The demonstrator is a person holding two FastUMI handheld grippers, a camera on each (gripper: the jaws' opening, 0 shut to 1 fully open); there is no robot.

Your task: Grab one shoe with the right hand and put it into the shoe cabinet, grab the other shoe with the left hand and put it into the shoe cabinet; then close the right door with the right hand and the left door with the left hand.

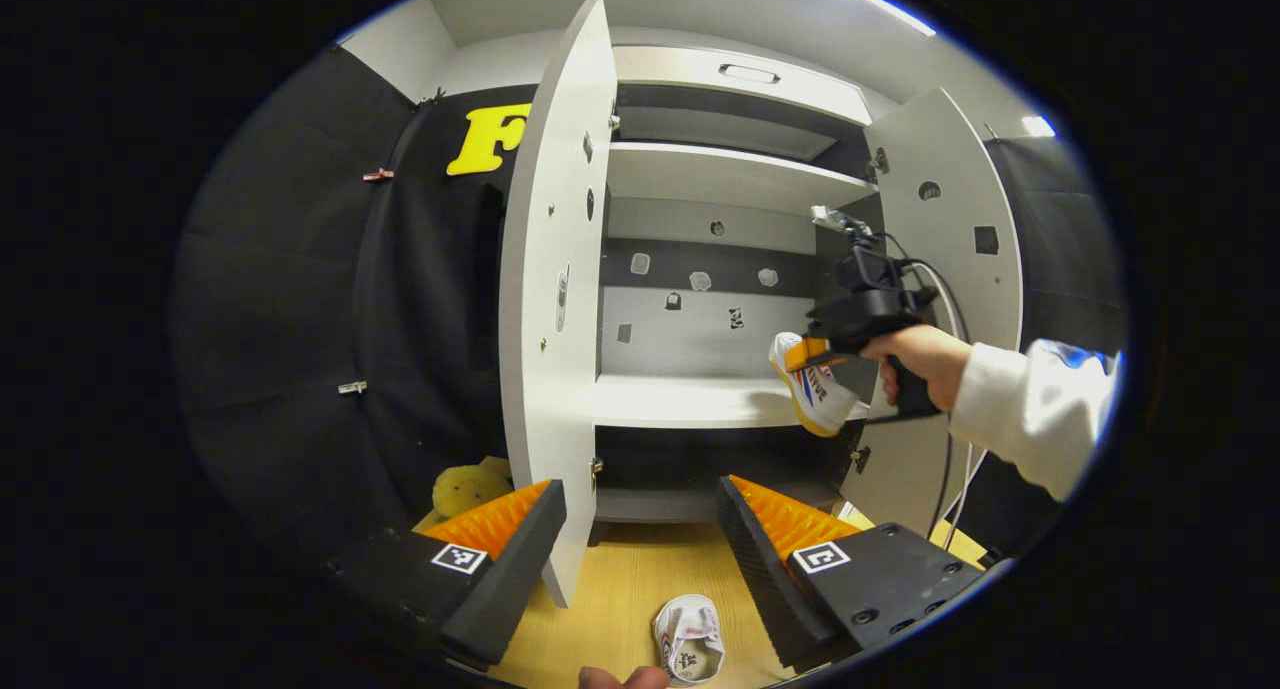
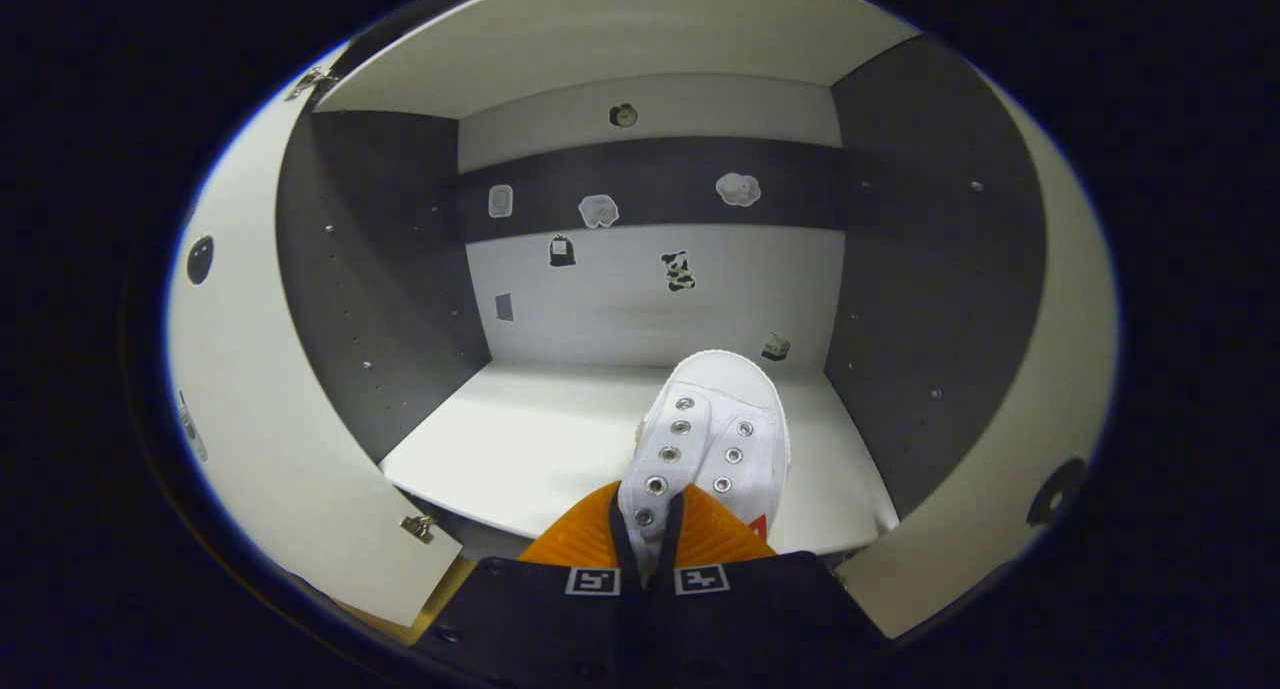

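In the right gripper view, my right gripper (image 2: 648, 509) is shut on a white lace-less shoe (image 2: 715, 434), whose toe hangs over the white middle shelf (image 2: 520, 439) of the shoe cabinet. The left gripper view shows that same shoe (image 1: 812, 387) tilted toe-down at the shelf's right end, held by the right gripper (image 1: 822, 354) in a white-sleeved hand. My left gripper (image 1: 640, 514) stands open, low above the wooden floor, with the other white shoe (image 1: 688, 637) lying below and between its fingers. Both doors are open: the left door (image 1: 550, 299) and the right door (image 1: 950, 259).
A yellow soft toy (image 1: 468, 487) lies on the floor left of the left door. The cabinet has an upper shelf (image 1: 720, 174) and a dark lower compartment (image 1: 720, 459). Small stickers dot the cabinet's back wall (image 2: 650, 289). Cables trail from the right gripper.
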